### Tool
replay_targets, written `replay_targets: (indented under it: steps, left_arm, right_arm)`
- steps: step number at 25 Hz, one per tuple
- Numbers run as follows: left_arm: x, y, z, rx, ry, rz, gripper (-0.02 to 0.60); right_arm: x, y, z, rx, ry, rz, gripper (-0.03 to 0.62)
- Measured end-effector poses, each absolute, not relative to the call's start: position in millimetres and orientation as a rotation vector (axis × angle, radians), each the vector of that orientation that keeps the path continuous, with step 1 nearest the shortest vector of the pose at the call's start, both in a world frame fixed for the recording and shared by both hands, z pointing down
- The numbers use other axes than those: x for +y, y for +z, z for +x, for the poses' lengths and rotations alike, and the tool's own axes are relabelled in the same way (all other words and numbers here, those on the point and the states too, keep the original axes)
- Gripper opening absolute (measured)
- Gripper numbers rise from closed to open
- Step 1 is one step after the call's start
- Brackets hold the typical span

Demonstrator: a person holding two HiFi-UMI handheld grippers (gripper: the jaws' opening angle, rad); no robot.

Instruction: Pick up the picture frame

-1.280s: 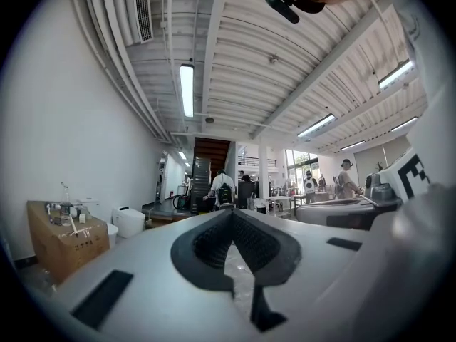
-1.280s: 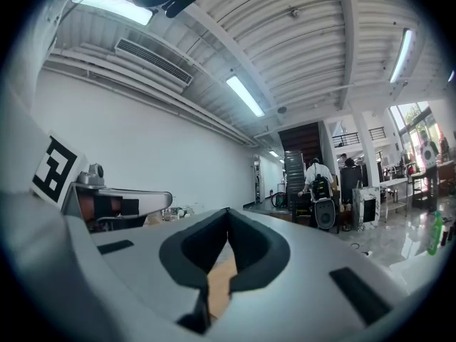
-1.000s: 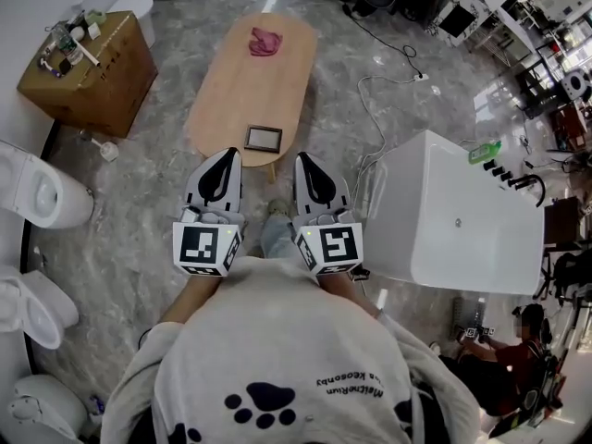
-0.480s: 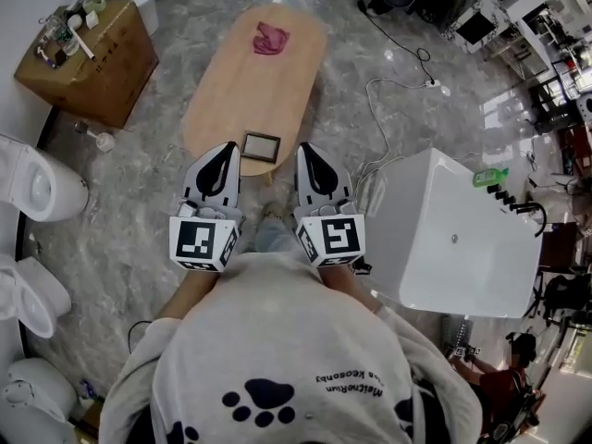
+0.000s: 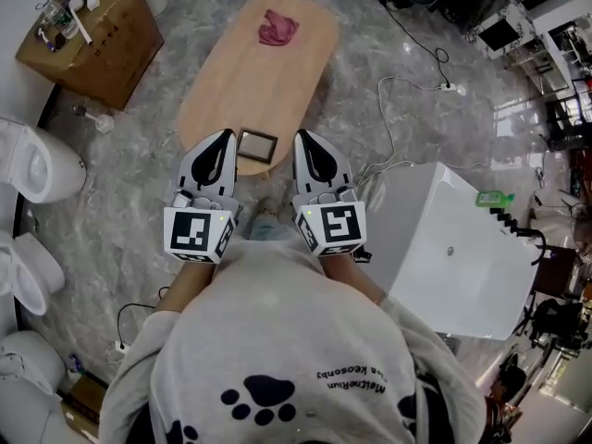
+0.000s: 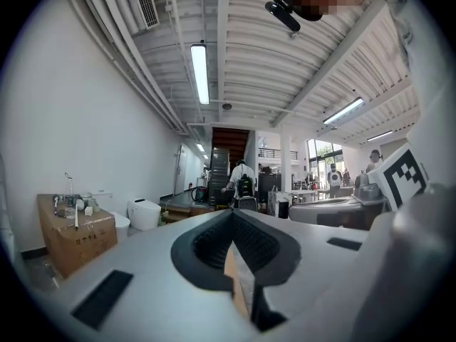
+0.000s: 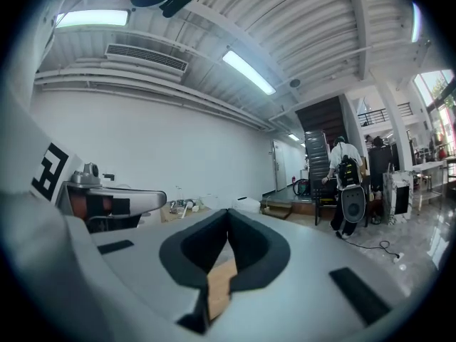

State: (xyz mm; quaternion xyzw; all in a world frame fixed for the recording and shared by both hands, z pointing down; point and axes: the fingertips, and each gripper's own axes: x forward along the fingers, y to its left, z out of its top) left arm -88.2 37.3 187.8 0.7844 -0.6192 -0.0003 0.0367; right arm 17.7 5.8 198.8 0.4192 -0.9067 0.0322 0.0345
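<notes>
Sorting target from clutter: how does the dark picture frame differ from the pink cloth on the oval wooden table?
The dark rectangular picture frame lies flat and straight-edged; the pink cloth is crumpled. The frame is at the near end of the oval wooden table, the cloth at its far end. Both rest on the tabletop.

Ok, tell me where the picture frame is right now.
In the head view, the picture frame lies flat on the near end of the oval wooden table, seen between the tips of the left gripper and right gripper.
</notes>
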Motion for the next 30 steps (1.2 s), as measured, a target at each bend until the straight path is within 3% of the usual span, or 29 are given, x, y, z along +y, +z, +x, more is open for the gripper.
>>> replay_targets:
  steps: [11, 30]
  left_arm:
    - [11, 202, -97, -1.939, 0.061, 2.357, 0.008]
    - [-36, 282, -122, -1.648, 0.22, 2.409, 0.008]
  right_arm:
    - [-29, 216, 0, -2.824, 0.152, 1.178, 0.008]
    - [-61, 288, -27, -2.679, 0.311, 1.259, 0.008]
